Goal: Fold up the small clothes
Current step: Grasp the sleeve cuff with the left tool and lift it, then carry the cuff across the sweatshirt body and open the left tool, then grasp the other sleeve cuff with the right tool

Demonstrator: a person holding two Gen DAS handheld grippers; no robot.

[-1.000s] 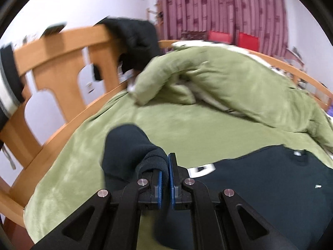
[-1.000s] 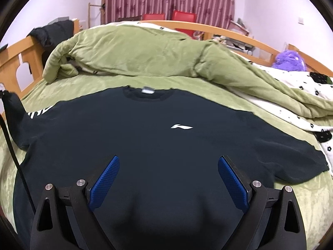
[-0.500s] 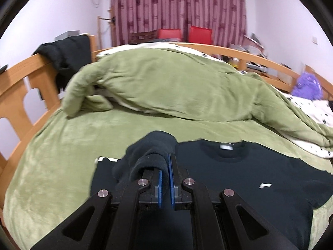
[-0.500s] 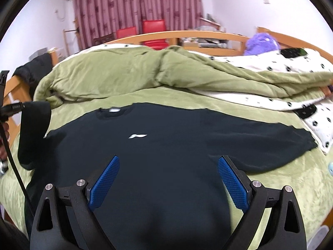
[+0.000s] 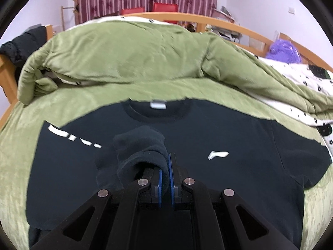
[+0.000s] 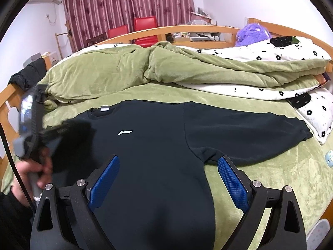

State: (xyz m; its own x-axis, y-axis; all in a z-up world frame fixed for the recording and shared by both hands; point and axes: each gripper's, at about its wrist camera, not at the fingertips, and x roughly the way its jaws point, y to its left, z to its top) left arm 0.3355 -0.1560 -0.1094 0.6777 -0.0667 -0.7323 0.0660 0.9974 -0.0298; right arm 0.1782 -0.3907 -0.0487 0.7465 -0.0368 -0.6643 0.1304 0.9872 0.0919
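A black sweatshirt [image 5: 218, 137] with a small white chest logo lies face up on the green bed; it also shows in the right wrist view [image 6: 158, 150]. My left gripper [image 5: 165, 164] is shut on the sweatshirt's left sleeve cuff [image 5: 139, 145], held folded over the chest. In the right wrist view that sleeve [image 6: 68, 133] hangs blurred from the left gripper. My right gripper [image 6: 168, 179] is open and empty above the sweatshirt's lower body. The other sleeve [image 6: 260, 129] lies stretched out to the right.
A bunched green duvet [image 5: 129, 58] with a white flowered lining [image 6: 270, 52] lies behind the sweatshirt. A wooden bed rail [image 6: 187, 31] curves round the back. A purple plush toy [image 6: 252, 32] and a dark garment [image 5: 22, 43] sit at the rail.
My left gripper has carried the sleeve cuff from the bed's left side rightward over the sweatshirt's chest. The right gripper has stayed open and turned rightward toward the other sleeve.
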